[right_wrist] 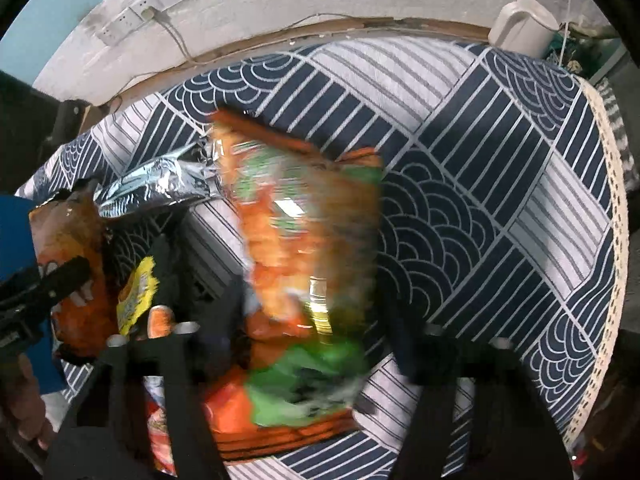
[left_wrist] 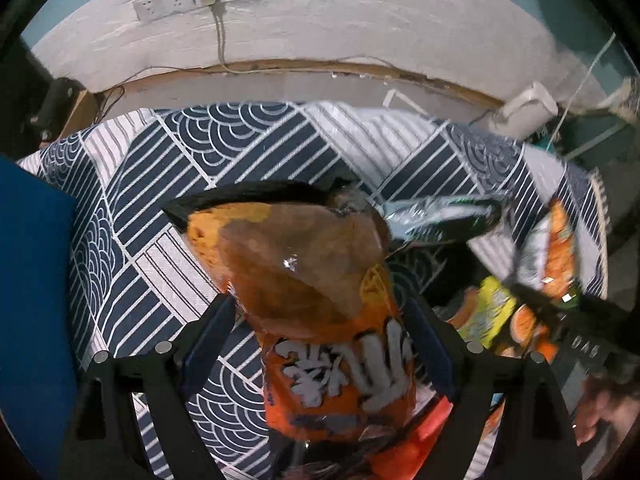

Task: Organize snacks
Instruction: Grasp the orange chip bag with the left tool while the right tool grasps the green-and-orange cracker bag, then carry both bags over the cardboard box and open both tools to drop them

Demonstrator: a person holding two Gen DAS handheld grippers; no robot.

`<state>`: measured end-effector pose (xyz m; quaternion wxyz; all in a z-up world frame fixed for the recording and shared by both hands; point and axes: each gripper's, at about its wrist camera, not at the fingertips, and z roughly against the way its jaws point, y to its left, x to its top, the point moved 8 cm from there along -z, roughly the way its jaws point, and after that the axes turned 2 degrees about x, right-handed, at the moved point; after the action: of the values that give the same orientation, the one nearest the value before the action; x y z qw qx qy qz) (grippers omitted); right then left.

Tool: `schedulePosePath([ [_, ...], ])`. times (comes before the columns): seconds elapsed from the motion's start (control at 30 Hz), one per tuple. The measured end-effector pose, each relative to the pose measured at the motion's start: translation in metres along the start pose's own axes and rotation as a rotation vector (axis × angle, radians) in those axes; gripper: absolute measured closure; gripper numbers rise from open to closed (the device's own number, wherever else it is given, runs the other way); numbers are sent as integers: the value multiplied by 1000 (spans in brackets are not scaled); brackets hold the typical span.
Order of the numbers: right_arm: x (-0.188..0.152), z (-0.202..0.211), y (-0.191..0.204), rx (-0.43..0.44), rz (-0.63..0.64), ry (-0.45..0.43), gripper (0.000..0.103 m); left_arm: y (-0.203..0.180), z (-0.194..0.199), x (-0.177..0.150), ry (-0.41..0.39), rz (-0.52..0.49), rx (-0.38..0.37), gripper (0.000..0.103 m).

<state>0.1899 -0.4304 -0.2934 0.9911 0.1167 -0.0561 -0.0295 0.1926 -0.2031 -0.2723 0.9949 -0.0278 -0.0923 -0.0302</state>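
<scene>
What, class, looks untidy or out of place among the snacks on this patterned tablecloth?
Snack bags lie jumbled: a crumpled silver foil packet wedged between the orange chip bag and the orange-and-green bag. No spill or tear shows.

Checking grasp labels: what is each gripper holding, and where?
Cannot be told. Left gripper straddles the orange bag mid-length, right gripper the blurred orange-green bag low down; pad contact unclear.

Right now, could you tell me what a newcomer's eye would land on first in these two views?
First, the orange snack bag with bold white lettering, filling the space between the left gripper's wide-set fingers. Next, the blurred orange-and-green bag in front of the right gripper. Beneath both lies the navy-and-white patterned tablecloth.
</scene>
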Motion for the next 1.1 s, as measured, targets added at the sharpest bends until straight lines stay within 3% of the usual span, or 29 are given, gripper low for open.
schedulePosePath([
  [0.03,0,1,-1,-13,9,-5,56,1,-3,-2,11,-11,-2,16],
  [0.13,1,6,0,-20,27,-16,64,3,-10,-8,46,-10,-60,31],
  [0.2,2,9,0,-29,41,-20,65,5,-7,-10,32,-13,-80,35],
  [0.27,2,14,0,-49,64,-29,66,5,-3,-11,25,-44,-77,47],
  [0.4,1,26,0,-82,99,-47,67,11,8,-13,14,-79,-79,62],
  [0.7,-6,52,19,-90,153,-92,67,27,24,-21,-17,-146,-70,63],
  [1.1,-27,86,70,-38,217,-135,67,47,85,-35,-123,-268,-26,63],
])
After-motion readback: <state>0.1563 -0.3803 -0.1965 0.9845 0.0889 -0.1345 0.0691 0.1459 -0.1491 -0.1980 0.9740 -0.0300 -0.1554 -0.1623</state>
